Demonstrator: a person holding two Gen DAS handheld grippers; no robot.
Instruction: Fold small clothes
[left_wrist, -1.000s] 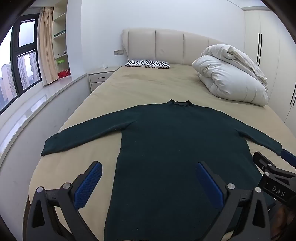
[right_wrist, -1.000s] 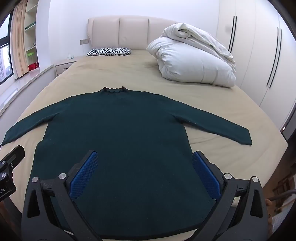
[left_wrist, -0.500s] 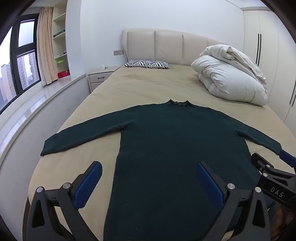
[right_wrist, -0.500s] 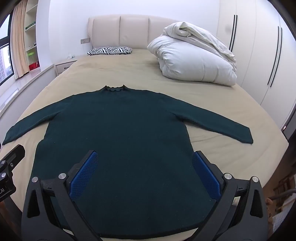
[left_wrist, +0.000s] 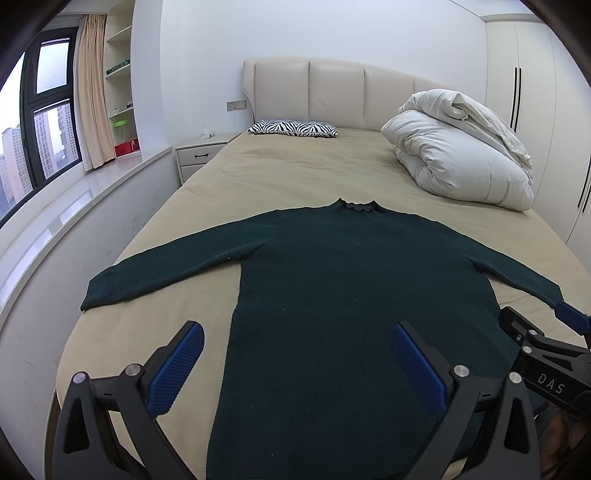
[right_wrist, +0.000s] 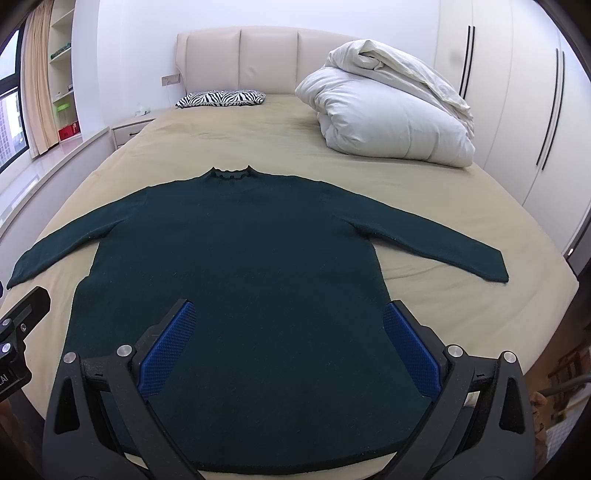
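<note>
A dark green long-sleeved sweater (left_wrist: 332, 288) (right_wrist: 236, 258) lies flat on the beige bed (left_wrist: 295, 173) (right_wrist: 229, 133), collar toward the headboard, both sleeves spread out to the sides. My left gripper (left_wrist: 295, 339) hovers open above the sweater's lower left part, blue pads wide apart, nothing between them. My right gripper (right_wrist: 286, 321) hovers open above the lower hem area, also holding nothing. The right gripper's body (left_wrist: 543, 354) shows at the right edge of the left wrist view, and the left gripper's body (right_wrist: 18, 332) at the left edge of the right wrist view.
A bundled white duvet (left_wrist: 461, 155) (right_wrist: 391, 107) sits at the bed's far right. A zebra-print pillow (left_wrist: 291, 128) (right_wrist: 221, 98) lies by the headboard. A nightstand (left_wrist: 199, 151), window ledge and shelves run along the left; wardrobe doors (right_wrist: 517, 92) stand on the right.
Both views have shifted very slightly; the sweater lies as before and both grippers stay open above it.
</note>
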